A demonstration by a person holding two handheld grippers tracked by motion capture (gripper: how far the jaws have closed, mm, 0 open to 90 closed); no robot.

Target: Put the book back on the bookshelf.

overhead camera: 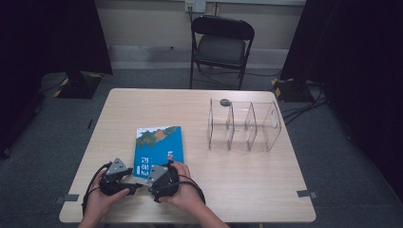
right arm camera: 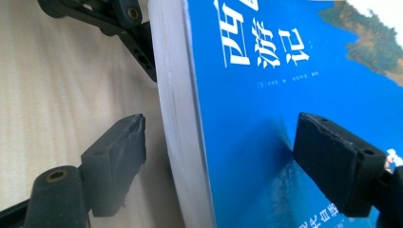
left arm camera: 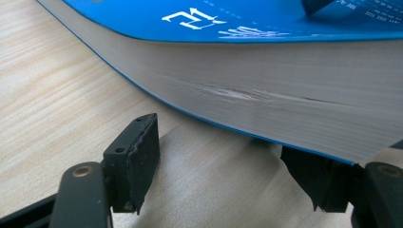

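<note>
Both grippers' fingers wide, straddling book [overhead camera: 158, 149] near edge; table [overhead camera: 247, 175] bare rightward.

My table [overhead camera: 247, 190] is pale wood — a blue book [overhead camera: 159, 145] lies flat near my edge. Right of the book, farther from me, stands a clear divided rack [overhead camera: 243, 126].
</note>
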